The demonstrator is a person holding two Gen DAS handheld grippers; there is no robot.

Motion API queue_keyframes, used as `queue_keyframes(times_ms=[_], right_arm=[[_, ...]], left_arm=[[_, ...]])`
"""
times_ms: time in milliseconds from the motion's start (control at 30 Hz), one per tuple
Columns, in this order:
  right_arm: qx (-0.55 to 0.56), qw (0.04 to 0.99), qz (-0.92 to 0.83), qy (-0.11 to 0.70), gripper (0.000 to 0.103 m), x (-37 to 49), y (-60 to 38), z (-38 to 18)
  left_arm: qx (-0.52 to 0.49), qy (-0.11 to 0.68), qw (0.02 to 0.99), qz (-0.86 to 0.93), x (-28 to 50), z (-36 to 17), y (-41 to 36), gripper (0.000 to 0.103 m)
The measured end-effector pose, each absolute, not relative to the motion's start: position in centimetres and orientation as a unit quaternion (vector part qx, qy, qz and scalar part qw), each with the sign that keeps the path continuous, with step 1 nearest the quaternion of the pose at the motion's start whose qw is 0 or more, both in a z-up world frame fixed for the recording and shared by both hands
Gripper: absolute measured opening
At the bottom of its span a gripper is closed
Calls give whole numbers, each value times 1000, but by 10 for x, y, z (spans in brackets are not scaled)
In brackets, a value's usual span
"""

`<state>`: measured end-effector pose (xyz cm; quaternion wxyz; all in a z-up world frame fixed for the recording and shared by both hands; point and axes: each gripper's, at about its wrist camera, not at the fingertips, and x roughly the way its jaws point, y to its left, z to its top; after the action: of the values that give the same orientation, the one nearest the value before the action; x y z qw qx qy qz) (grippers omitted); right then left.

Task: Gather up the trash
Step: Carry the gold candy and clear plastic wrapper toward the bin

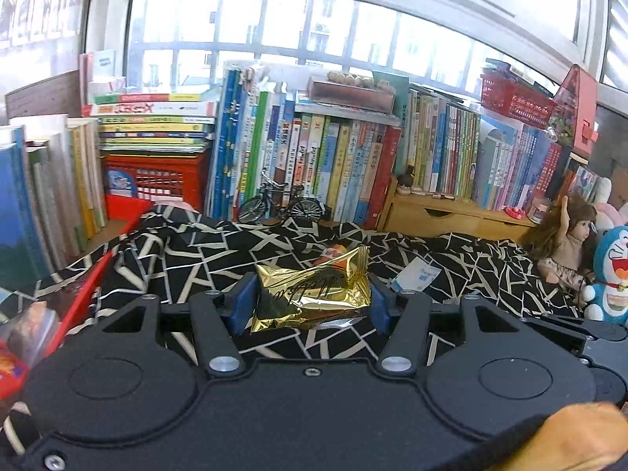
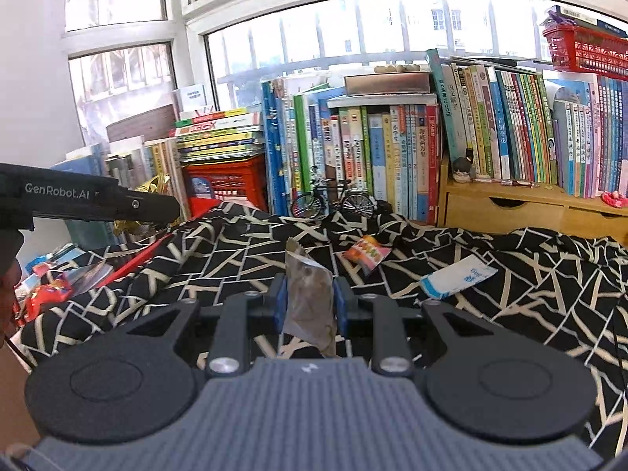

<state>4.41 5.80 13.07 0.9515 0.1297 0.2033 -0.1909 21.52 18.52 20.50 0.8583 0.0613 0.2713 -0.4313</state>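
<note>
My left gripper [image 1: 311, 292] is shut on a crinkled gold foil wrapper [image 1: 314, 298], held above the black-and-white patterned cloth [image 1: 219, 251]. My right gripper [image 2: 308, 298] is shut on a brownish see-through wrapper [image 2: 308, 306] that stands upright between the blue pads. An orange snack wrapper [image 2: 367, 253] and a white-and-blue packet [image 2: 457, 276] lie on the cloth ahead. In the right wrist view the left gripper [image 2: 165, 206] reaches in from the left over the red tray [image 2: 137, 255], with the gold wrapper [image 2: 155, 184] in it.
The red tray [image 1: 88, 290] at the left holds several wrappers. Rows of books [image 1: 333, 157], a red crate [image 1: 157, 180], a model bicycle [image 1: 280, 204] and a wooden drawer unit [image 1: 451, 216] line the back. A doll [image 1: 569, 243] and a blue plush toy [image 1: 612, 271] sit at the right.
</note>
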Motion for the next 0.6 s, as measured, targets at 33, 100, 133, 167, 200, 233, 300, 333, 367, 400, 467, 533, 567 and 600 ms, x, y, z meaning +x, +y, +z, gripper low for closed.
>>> queue_keyframes(times_ms=[33, 100, 133, 167, 200, 233, 300, 333, 367, 400, 467, 533, 567, 600], right_arm=[[132, 952, -190, 202, 32, 42, 64, 132], [132, 953, -189, 198, 32, 37, 77, 136], [130, 954, -188, 196, 32, 35, 83, 137], [127, 955, -187, 194, 32, 32, 89, 139], [124, 955, -186, 192, 32, 30, 95, 141], [122, 956, -184, 191, 32, 28, 101, 142], [121, 958, -182, 187, 32, 23, 113, 146], [121, 958, -182, 186, 32, 21, 120, 147], [121, 958, -180, 186, 32, 19, 126, 148], [120, 959, -179, 186, 32, 17, 133, 149], [116, 960, -175, 186, 32, 15, 146, 149], [114, 961, -170, 186, 32, 12, 158, 150], [114, 962, -167, 186, 32, 11, 164, 150], [114, 962, -165, 185, 32, 10, 171, 150]], left_arm=[[60, 269, 859, -431, 212, 207, 193, 55], [51, 263, 862, -430, 206, 210, 210, 56], [45, 261, 863, -430, 203, 212, 220, 56], [40, 260, 864, -429, 200, 214, 230, 56], [37, 259, 865, -428, 198, 215, 238, 56], [36, 257, 866, -427, 195, 216, 246, 56], [39, 252, 869, -425, 187, 219, 263, 56], [42, 249, 870, -423, 184, 220, 271, 56], [43, 248, 871, -422, 181, 221, 279, 56], [42, 249, 871, -422, 178, 222, 288, 57], [42, 248, 873, -419, 173, 222, 304, 57], [44, 250, 874, -414, 168, 221, 321, 57], [43, 251, 875, -412, 167, 220, 327, 57], [41, 254, 875, -410, 165, 219, 335, 57]])
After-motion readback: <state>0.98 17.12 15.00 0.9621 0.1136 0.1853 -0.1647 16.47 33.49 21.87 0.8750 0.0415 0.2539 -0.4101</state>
